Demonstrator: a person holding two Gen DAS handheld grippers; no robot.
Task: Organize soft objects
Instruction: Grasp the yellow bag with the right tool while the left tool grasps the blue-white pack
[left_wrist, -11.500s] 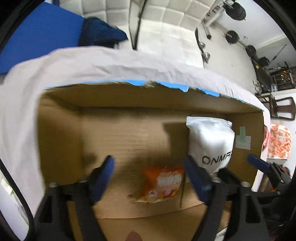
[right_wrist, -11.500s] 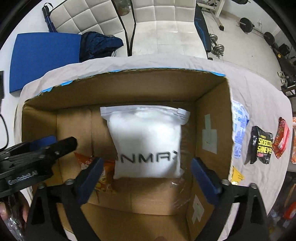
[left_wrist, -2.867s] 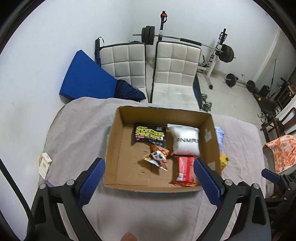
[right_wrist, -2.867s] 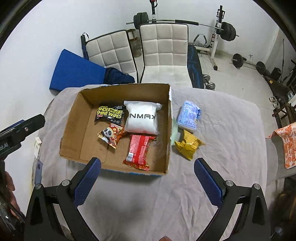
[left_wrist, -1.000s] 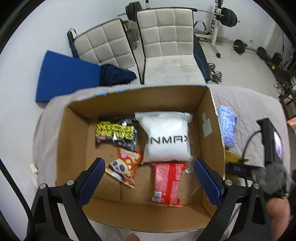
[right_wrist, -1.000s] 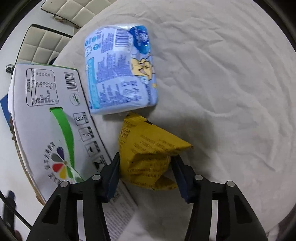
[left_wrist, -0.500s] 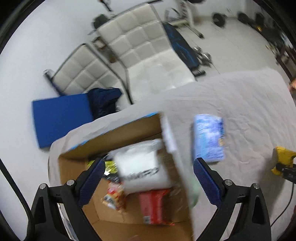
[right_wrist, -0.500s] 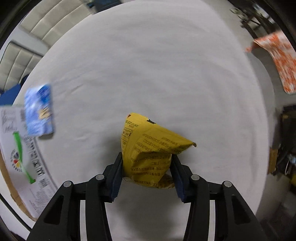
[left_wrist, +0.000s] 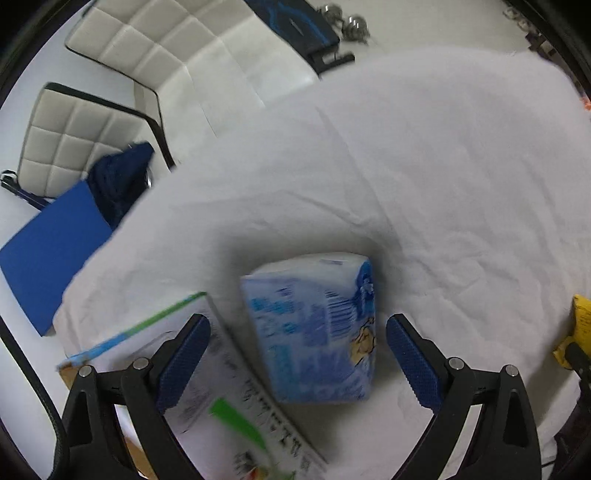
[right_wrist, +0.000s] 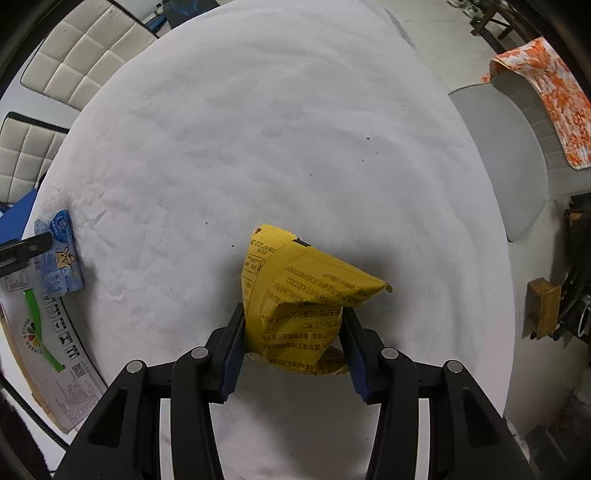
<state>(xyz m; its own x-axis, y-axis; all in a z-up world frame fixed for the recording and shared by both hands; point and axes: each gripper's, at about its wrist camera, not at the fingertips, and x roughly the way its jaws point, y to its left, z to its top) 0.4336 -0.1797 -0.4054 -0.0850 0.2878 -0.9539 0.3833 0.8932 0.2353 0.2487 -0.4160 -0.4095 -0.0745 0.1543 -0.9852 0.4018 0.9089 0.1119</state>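
Note:
My right gripper (right_wrist: 293, 332) is shut on a yellow snack bag (right_wrist: 295, 295) and holds it above the white cloth. The bag also shows at the right edge of the left wrist view (left_wrist: 578, 325). My left gripper (left_wrist: 297, 354) is open, its fingers either side of a blue tissue pack (left_wrist: 314, 325) that lies on the cloth beside the cardboard box's outer wall (left_wrist: 229, 402). The pack (right_wrist: 59, 254) and the box wall (right_wrist: 48, 354) also show at the left of the right wrist view.
The table is covered by a wrinkled white cloth (right_wrist: 277, 129). White padded chairs (left_wrist: 166, 48) and a blue mat (left_wrist: 48, 247) stand behind the table. A grey chair with an orange patterned cloth (right_wrist: 546, 103) is at the right.
My left gripper has dropped from above the box down around the blue tissue pack. My right gripper has lifted the yellow bag and swung away from the box.

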